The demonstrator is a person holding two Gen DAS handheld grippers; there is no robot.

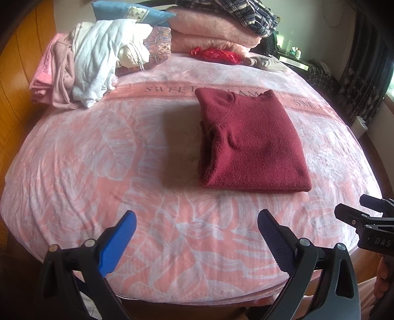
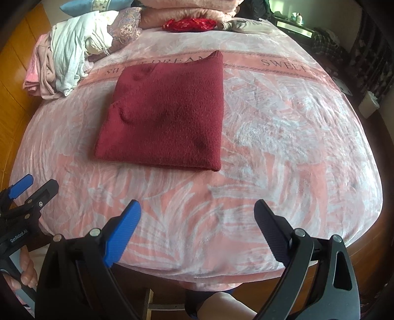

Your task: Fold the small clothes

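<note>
- Maroon sweater (image 1: 251, 145), folded into a compact rectangle, lies flat near the middle of the bed, its far edge overlapping the printed "SWEET DREAM" band; in the right wrist view the same sweater (image 2: 167, 118) sits left of centre, its folded edge toward the camera.
- The bed (image 1: 103, 157) is covered by a pink blanket with a pale leaf pattern, filling most of both views.
- A stack of folded pink blankets (image 1: 211, 32) sits at the far end of the bed, with a plaid cloth (image 1: 236, 12) on top.
- A loose pile of clothes (image 1: 93, 64), white, cream and dusty pink, rests at the far left corner of the bed, well apart from the sweater.
- A blue cushion (image 1: 130, 12) leans behind that pile, and a patterned cushion (image 1: 157, 46) lies just beside it.
- A red cloth item (image 1: 214, 55) lies in front of the blanket stack.
- The left gripper (image 1: 197, 226) hovers over the near edge of the bed with its jaws spread wide, holding nothing.
- The right gripper (image 2: 197, 219) hangs likewise over the near edge, jaws wide apart and empty, clear of the sweater.
</note>
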